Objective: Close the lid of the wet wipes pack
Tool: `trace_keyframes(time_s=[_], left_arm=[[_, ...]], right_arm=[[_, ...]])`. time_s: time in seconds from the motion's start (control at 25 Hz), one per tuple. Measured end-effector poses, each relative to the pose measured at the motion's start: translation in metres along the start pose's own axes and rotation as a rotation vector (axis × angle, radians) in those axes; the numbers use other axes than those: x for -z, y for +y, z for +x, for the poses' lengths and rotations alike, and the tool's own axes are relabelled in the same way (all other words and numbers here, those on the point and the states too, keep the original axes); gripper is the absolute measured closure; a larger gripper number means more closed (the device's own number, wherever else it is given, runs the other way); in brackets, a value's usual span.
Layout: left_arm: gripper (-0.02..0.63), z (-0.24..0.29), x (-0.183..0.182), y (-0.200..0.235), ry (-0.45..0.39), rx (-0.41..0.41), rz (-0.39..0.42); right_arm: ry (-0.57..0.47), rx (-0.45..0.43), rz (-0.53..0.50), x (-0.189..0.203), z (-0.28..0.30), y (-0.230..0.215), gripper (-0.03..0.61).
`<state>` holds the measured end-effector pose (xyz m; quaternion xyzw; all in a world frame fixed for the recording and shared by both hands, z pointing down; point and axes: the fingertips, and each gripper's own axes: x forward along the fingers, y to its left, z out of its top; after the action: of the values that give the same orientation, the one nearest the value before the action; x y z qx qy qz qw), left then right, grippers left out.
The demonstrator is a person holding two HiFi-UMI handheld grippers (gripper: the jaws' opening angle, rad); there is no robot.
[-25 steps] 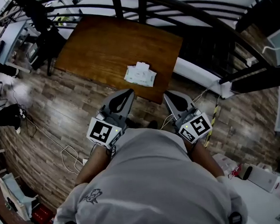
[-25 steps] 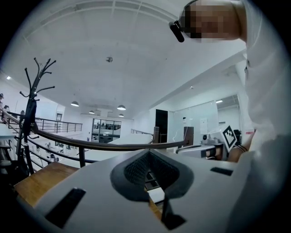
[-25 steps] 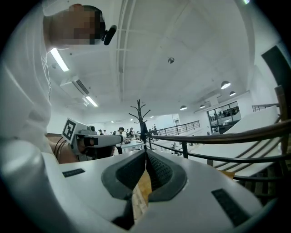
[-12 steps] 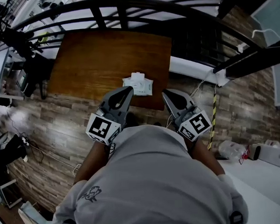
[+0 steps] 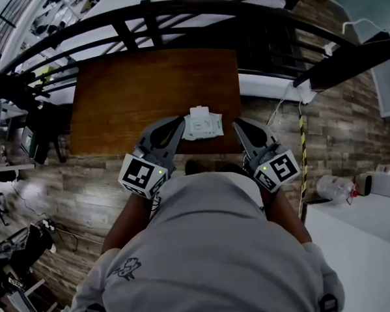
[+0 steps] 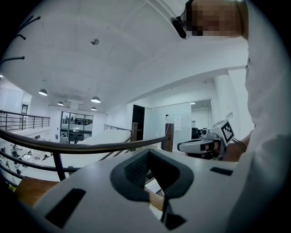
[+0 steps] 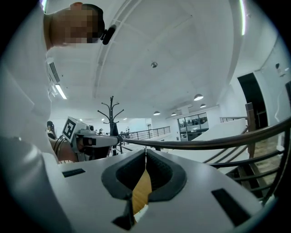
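Note:
The white wet wipes pack (image 5: 204,126) lies on the brown wooden table (image 5: 139,90), close to its near edge. A small white flap stands out at the pack's far side. My left gripper (image 5: 179,123) is shut and empty, its tip just left of the pack. Just right of the pack, my right gripper (image 5: 237,124) is also shut on nothing. Neither touches the pack. In the left gripper view the closed jaws (image 6: 148,151) point level past a railing; the right gripper view shows its closed jaws (image 7: 145,151) over a strip of table.
A dark curved railing (image 5: 174,13) runs behind the table. The person's grey-shirted torso (image 5: 213,249) fills the lower half of the head view. A yellow-black striped post (image 5: 304,146) and a white table (image 5: 362,241) stand to the right, on plank flooring.
The person has turned to face the table squarely. The pack, earlier ahead between the tips, now sits level with both gripper tips. Both grippers stayed shut.

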<state>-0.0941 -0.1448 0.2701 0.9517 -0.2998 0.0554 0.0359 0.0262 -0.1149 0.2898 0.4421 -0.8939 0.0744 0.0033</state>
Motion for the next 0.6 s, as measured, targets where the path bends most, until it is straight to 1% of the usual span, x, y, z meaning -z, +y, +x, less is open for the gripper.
trace_keyframes(time_s=[0.12,0.2,0.48,0.6], left_arm=[[0.604,0.002,0.009,0.01,0.02,0.012,-0.018],[0.604,0.005,0.015,0.017,0.032,0.012,-0.037],[0.604,0.016,0.032,0.032,0.068,-0.004,-0.061],[0.604,0.022,0.04,0.036,0.102,-0.014,-0.075]], right_arm=[[0.013,0.03,0.006,0.004,0.004,-0.003,0.543],[0.024,0.035,0.003,0.006,0.009,-0.007,0.543],[0.063,0.02,0.016,0.018,0.028,-0.031,0.543],[0.083,0.013,0.019,0.024,0.038,-0.041,0.543]])
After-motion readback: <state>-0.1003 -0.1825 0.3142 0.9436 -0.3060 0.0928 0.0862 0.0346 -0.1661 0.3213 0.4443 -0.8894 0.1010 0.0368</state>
